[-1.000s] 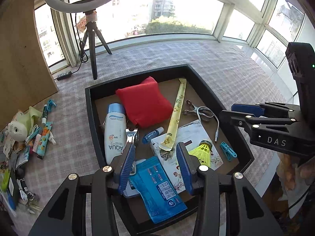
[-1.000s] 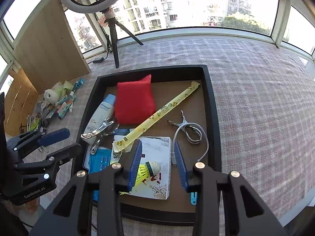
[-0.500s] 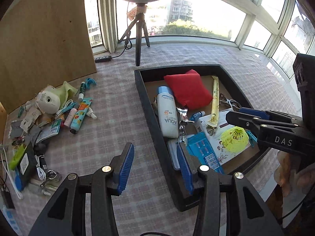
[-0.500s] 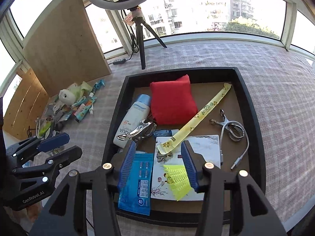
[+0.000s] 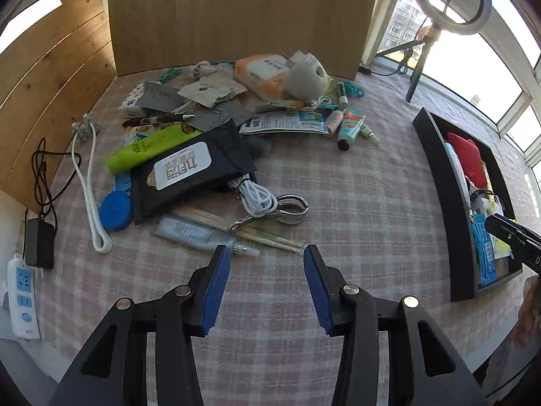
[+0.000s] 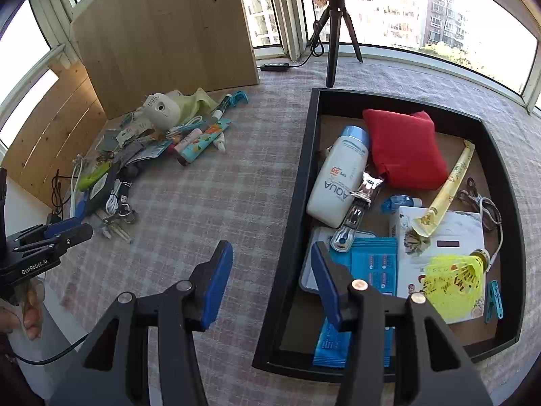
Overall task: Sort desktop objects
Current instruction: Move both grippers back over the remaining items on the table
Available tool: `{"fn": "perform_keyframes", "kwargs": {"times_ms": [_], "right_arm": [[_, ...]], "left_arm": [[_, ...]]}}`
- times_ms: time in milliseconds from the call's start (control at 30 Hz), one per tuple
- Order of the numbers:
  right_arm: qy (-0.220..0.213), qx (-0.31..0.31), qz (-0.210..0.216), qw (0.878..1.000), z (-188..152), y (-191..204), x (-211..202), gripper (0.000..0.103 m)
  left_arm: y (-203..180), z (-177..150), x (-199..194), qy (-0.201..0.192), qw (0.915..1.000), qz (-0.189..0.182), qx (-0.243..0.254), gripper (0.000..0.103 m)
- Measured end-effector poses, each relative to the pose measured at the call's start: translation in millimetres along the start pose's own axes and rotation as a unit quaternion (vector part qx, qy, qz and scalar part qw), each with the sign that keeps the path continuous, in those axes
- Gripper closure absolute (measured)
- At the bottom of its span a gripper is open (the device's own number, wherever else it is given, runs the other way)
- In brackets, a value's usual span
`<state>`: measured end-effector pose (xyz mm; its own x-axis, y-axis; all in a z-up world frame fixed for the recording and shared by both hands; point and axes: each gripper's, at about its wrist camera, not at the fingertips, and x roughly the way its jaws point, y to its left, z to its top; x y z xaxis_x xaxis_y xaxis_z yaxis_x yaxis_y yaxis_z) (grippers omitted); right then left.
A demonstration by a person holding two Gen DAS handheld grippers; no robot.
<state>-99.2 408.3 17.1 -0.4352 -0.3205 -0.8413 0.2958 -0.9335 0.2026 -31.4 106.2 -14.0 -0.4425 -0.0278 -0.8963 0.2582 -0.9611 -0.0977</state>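
Surface: plaid tablecloth [image 5: 355, 203] by sunlit windows.
Left gripper [image 5: 267, 257]: fingers spread, holding nothing, above bare cloth.
Ahead of left fingertips: chopsticks [image 5: 236, 228], metal clip [image 5: 274, 211], coiled white cable [image 5: 255, 196], black wipes pack [image 5: 189, 174] in the clutter pile.
Right gripper [image 6: 272, 253]: fingers spread, empty, straddling the black tray [image 6: 294, 203] wall.
Right of right fingers: yellow shuttlecock [image 6: 454, 275] lying on a white card [image 6: 443, 237] inside the tray, near sunscreen bottle [image 6: 341, 182] and red pouch [image 6: 404, 149].

The black two-finger left gripper [image 5: 267, 257] wore ribbed blue pads [image 5: 216, 284], silver screws, and seemingly "GenRobot.AI" lettering.
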Motion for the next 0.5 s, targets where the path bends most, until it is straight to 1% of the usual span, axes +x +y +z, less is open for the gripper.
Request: {"fn": "perform_keyframes", "kwargs": {"times_ms": [67, 200, 300, 400, 500], "right_arm": [[0.0, 0.0, 0.009, 1.0, -1.0, 21.8, 4.8, 0.055], [0.007, -0.03, 0.038, 0.999, 2.0, 76.8, 17.1, 0.055], [0.009, -0.062, 0.05, 0.997, 16.9, 124.0, 29.2, 0.055], [0.011, -0.087, 0.072, 0.994, 35.3, 172.5, 44.3, 0.055], [0.018, -0.106, 0.086, 0.99, 52.2, 216.6, 65.0, 0.055]], "left_arm": [[33.3, -4.4, 3.5, 0.001, 0.9996, 0.007, -0.029, 0.06], [91.4, -10.8, 8.0, -0.003, 0.9972, 0.031, -0.068, 0.06], [130.4, -10.6, 8.3, -0.008, 0.9946, 0.037, -0.097, 0.06], [158.4, -8.4, 10.1, -0.01, 0.9925, 0.049, -0.112, 0.06], [176.0, -3.5, 15.5, -0.007, 0.9922, 0.045, -0.116, 0.061]]}}
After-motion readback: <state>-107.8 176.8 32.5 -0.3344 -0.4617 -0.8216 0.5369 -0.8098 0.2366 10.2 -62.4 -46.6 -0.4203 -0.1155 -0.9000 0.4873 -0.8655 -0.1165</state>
